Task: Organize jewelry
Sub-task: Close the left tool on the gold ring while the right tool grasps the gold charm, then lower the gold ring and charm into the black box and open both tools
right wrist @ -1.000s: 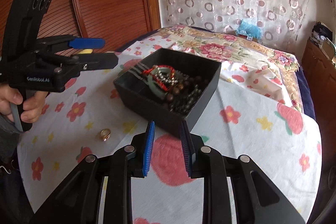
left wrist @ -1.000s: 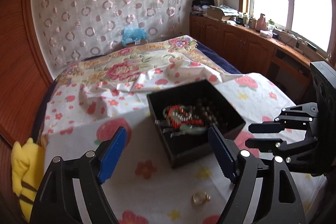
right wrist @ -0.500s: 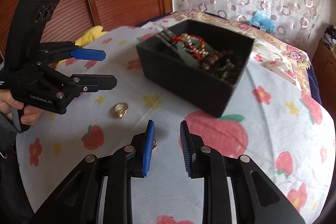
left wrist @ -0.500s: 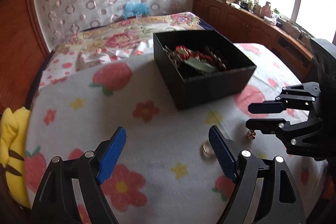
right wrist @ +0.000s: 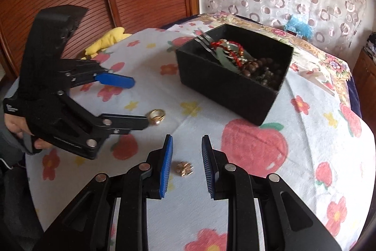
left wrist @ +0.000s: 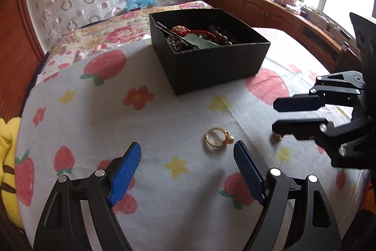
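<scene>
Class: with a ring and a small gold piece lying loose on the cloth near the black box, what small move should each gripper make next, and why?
Probably lower and close. The gold ring lies just ahead of the open left gripper, and the small gold piece sits between the right gripper pads, untouched. The black box already holds beads.

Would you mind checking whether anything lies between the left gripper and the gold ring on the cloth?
Nothing visible does. The gold ring lies on bare floral cloth just ahead of the open left gripper; the right gripper is off to one side.
</scene>
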Available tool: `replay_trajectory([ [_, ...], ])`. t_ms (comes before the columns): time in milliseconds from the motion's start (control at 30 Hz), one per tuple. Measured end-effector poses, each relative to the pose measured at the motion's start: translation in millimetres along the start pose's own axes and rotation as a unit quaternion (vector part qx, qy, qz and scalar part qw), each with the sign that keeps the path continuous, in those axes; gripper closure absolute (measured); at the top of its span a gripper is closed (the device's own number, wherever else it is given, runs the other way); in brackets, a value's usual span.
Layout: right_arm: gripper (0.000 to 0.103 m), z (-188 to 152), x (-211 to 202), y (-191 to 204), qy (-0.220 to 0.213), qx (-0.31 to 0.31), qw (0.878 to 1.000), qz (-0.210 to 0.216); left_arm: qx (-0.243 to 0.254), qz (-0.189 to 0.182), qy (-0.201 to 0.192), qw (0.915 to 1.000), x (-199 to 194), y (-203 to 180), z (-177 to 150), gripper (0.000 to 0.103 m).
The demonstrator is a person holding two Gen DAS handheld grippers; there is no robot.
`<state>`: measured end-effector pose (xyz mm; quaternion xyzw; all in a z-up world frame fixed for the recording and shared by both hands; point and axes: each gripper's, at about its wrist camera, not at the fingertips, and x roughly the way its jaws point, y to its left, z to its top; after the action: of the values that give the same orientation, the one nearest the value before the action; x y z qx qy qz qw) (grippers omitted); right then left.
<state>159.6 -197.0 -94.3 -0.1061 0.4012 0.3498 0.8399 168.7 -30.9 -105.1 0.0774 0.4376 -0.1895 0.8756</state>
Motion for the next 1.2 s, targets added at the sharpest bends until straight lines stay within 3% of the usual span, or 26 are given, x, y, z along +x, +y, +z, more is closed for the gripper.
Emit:
replay_trajectory([
  [200,0.076,-11,5,2,0.022,-0.014,1.000,-0.010,0.004,0.000,0.001,1.0000,0,-2,0,0.025],
  [233,0.078,-13,4,3,0.020,-0.020,0.999,-0.015,0.004,0.000,0.001,1.0000,0,-2,0,0.025],
  [267,0.086,-14,4,4,0.020,-0.026,0.999,-0.026,0.005,0.000,0.001,1.0000,0,-2,0,0.025],
  [433,0.086,-14,0,-6,0.012,-0.013,0.999,-0.032,0.014,-0.005,0.002,0.9999,1,-8,1,0.026],
  [700,0.086,-14,-6,-23,0.002,0.008,0.999,-0.039,0.035,0.000,0.000,0.9994,6,-25,7,0.052],
  [800,0.086,-14,-7,-26,-0.001,0.013,0.999,-0.041,0.037,0.001,-0.003,0.9993,6,-27,9,0.076],
  [833,0.086,-14,-7,-26,-0.002,0.015,0.999,-0.041,0.037,-0.002,-0.003,0.9993,5,-27,9,0.079],
  [933,0.086,-14,-10,-27,-0.007,0.016,0.999,-0.040,0.020,-0.024,-0.004,0.9995,3,-24,10,0.079],
  [1200,0.086,8,-23,-37,-0.037,0.016,0.998,-0.048,0.010,-0.012,-0.034,0.9993,-15,-21,24,0.079],
])
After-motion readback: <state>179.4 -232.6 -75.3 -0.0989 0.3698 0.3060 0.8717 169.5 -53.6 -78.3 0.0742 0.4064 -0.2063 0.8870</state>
